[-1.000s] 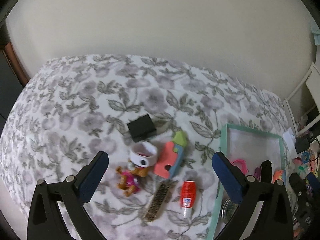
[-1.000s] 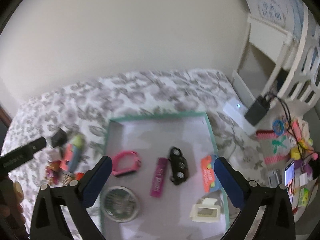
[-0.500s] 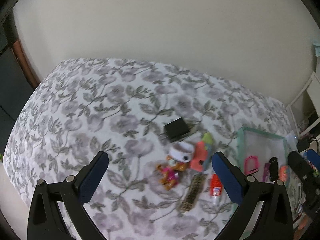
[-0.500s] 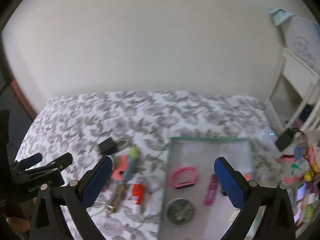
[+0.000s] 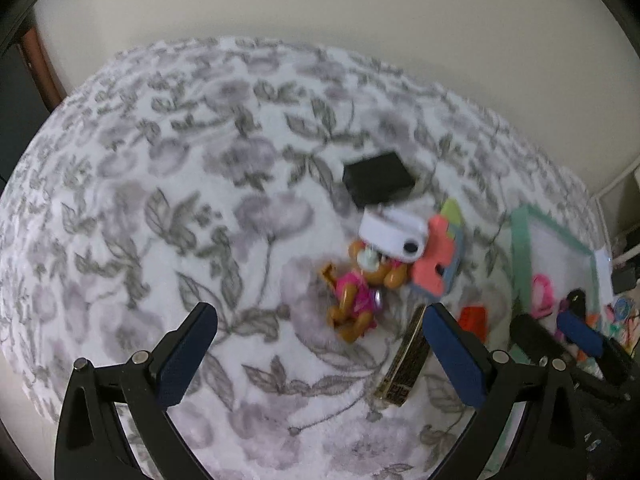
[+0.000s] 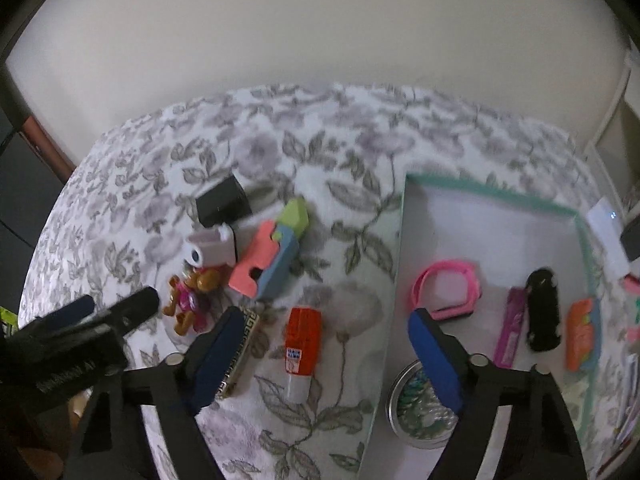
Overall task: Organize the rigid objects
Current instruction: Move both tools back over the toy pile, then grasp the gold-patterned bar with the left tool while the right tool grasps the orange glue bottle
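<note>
On the floral bedspread lie a black box (image 5: 378, 182) (image 6: 222, 202), a white ring-shaped item (image 5: 390, 234) (image 6: 210, 246), a brown and pink toy figure (image 5: 358, 294) (image 6: 190, 300), a pink-blue-green puzzle block (image 5: 438, 256) (image 6: 272, 256), a patterned gold-black bar (image 5: 404, 364) (image 6: 240, 354) and an orange glue bottle (image 6: 302, 344) (image 5: 474, 320). My left gripper (image 5: 320, 356) is open and empty above the bed, just in front of the toy figure. My right gripper (image 6: 320, 354) is open and empty, with the glue bottle between its fingers in view.
A teal-rimmed white tray (image 6: 484, 194) on the right holds a pink bracelet (image 6: 446, 290), a black toy car (image 6: 542, 314), a magenta strip (image 6: 510, 326), an orange item (image 6: 582, 332) and a round tin (image 6: 420, 404). A white shelf and clutter stand at the far right.
Both grippers have come down closer to the loose items on the bed. The right one swung left from over the tray to the glue bottle. Nothing has been picked up.
</note>
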`<state>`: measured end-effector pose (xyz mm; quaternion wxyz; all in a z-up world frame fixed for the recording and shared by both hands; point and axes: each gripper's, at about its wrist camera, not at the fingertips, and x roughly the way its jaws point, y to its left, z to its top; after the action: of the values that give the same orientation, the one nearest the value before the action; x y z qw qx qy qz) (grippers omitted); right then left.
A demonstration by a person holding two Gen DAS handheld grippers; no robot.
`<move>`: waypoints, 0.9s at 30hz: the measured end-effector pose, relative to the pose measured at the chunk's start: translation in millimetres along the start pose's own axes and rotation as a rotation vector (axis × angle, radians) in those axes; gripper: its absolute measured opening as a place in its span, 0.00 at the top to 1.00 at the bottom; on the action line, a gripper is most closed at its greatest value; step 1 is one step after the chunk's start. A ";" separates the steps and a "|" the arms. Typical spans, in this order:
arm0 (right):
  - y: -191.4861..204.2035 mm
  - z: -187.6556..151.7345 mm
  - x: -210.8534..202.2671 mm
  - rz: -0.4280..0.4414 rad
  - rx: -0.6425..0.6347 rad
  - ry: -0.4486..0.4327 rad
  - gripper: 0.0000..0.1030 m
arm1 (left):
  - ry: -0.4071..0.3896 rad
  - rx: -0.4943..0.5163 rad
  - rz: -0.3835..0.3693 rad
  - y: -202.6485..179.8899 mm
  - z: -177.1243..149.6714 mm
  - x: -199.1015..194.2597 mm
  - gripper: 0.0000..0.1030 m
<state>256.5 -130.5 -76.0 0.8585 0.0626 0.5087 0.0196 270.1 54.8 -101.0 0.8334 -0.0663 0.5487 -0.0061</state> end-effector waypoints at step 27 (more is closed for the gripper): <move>-2.1 -2.5 21.0 0.047 0.027 0.056 0.42 | 0.108 0.165 -0.065 -52.9 -37.4 45.5 0.33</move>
<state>264.3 -130.3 -95.8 0.8423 0.0855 0.5310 0.0348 257.3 -5.3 -150.9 0.8045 -0.0147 0.5881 -0.0818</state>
